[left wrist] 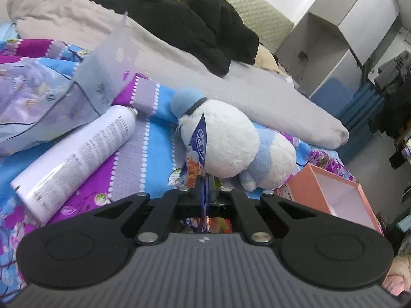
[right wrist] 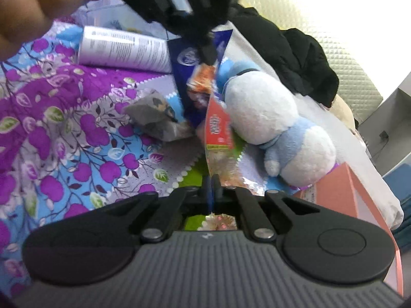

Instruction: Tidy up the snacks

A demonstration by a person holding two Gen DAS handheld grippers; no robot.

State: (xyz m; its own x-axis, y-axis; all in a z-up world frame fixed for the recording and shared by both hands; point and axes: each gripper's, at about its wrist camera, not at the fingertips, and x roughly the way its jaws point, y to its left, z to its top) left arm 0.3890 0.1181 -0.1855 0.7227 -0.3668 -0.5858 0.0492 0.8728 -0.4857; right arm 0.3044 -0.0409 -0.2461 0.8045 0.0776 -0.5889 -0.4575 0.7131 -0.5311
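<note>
My left gripper (left wrist: 204,183) is shut on a blue snack packet (left wrist: 196,146) and holds it edge-on above the bedspread; the same packet (right wrist: 190,77) hangs from that gripper (right wrist: 206,56) in the right wrist view. My right gripper (right wrist: 212,183) is shut on a red and green snack packet (right wrist: 219,133), held upright just right of the blue one. A grey snack packet (right wrist: 156,116) lies on the bedspread to the left. An open pink box (left wrist: 331,192) sits at the right, also in the right wrist view (right wrist: 341,192).
A white and blue plush toy (left wrist: 231,143) lies just behind both packets, also in the right wrist view (right wrist: 272,120). A white tube (left wrist: 77,159) and a clear bag (left wrist: 64,97) lie at the left. Grey bedding (left wrist: 231,82) and black clothing (left wrist: 192,25) lie behind.
</note>
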